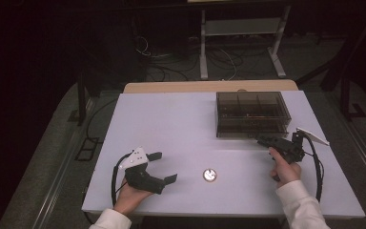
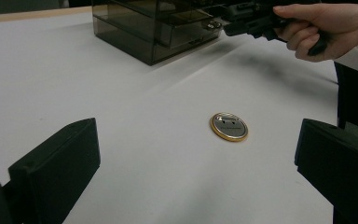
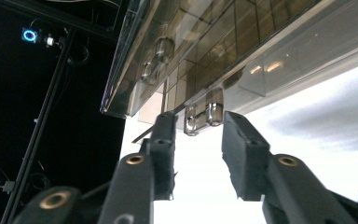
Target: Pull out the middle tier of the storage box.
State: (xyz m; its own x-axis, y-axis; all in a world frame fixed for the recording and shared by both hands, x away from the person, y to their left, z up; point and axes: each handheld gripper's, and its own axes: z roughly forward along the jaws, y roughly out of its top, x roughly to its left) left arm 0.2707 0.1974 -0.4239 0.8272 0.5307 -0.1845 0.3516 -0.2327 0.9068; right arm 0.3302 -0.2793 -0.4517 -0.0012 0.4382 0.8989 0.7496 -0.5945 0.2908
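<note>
Right gripper (image 3: 198, 135) level at drawer box (image 1: 252, 113), jaws parted about clear knob (image 3: 204, 115), seemingly not pressing. Left gripper (image 1: 162, 167) resting low, spread wide, hand (image 1: 131, 196) beneath; pin badge (image 1: 210, 174) lying between hands.

Your high view is dim all round: the room falls into near black while the white table (image 1: 171, 124) catches the light from above and glows evenly. In your left gripper view the table is bright, the drawer box (image 2: 154, 28) and the hand (image 2: 326, 25) throw soft shadows toward you, and the near claw pads blur. Your right gripper view blows the table out to white glare, and the clear drawer knob (image 3: 205, 116) glints against black.
</note>
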